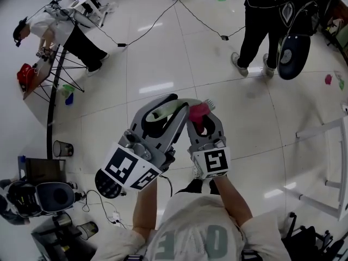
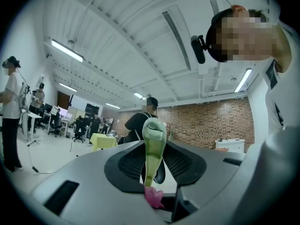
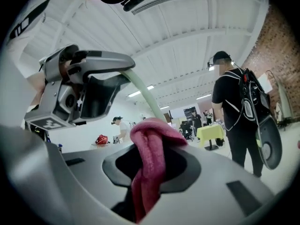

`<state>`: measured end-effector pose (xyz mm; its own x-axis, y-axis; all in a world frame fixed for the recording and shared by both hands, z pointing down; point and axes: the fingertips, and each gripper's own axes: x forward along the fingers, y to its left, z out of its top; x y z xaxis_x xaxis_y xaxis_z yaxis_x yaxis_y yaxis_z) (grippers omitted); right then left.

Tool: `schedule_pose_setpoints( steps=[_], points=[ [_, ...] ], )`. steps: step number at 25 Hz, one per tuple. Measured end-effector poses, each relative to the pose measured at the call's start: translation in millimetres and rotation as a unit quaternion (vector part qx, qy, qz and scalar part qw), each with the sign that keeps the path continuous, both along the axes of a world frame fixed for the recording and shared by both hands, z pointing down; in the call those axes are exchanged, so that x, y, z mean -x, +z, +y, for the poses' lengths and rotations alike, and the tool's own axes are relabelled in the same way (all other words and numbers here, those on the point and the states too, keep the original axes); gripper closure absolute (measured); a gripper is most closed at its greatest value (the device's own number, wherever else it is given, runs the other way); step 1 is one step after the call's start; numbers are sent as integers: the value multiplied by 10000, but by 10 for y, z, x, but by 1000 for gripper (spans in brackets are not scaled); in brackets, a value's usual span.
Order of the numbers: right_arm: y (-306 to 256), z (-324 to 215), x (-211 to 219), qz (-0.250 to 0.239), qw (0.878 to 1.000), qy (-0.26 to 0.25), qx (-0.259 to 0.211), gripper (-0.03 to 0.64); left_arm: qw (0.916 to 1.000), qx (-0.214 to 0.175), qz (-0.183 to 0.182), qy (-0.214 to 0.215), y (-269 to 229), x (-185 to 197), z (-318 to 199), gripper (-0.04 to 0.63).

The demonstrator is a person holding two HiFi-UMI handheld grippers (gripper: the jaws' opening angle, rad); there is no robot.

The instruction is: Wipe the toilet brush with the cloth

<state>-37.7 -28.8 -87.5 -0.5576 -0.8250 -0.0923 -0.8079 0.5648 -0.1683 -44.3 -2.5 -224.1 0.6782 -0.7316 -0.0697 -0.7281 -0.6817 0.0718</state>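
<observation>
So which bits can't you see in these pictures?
- Toilet brush bristles: shown in no view; in the head view the left gripper and the cloth cover part of it.
- Where cloth meets brush: right gripper view, the cloth's fold hides it.
- Right gripper pads: its own view, buried under cloth.

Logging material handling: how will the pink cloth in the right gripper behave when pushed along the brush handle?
Probably floppy: the pink cloth bunches in folds and droops between the right gripper's jaws. Likely light, a small wad. Its fuzzy-looking surface should grip rather than slide.
</observation>
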Motion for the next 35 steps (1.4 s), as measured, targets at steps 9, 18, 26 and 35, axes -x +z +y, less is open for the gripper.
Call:
schedule_pose_setpoints(
  steps=[9,18,26,35],
  points=[
    [595,-146,-162,471,9967,323,575,522,10000,-12,84,26,-34,-8,10,477],
    [859,-195,-244,776,9932,374,779,522,9999,36,110,-42,-3,-20,10,477],
    [446,68,9,522,9963,-424,529,522,9987,156,7,-492,266,167,-275,477],
    [-460,183,-358,487,9965,-530,-424,522,9982,-60,28,-591,489,359,-337,477]
  ],
)
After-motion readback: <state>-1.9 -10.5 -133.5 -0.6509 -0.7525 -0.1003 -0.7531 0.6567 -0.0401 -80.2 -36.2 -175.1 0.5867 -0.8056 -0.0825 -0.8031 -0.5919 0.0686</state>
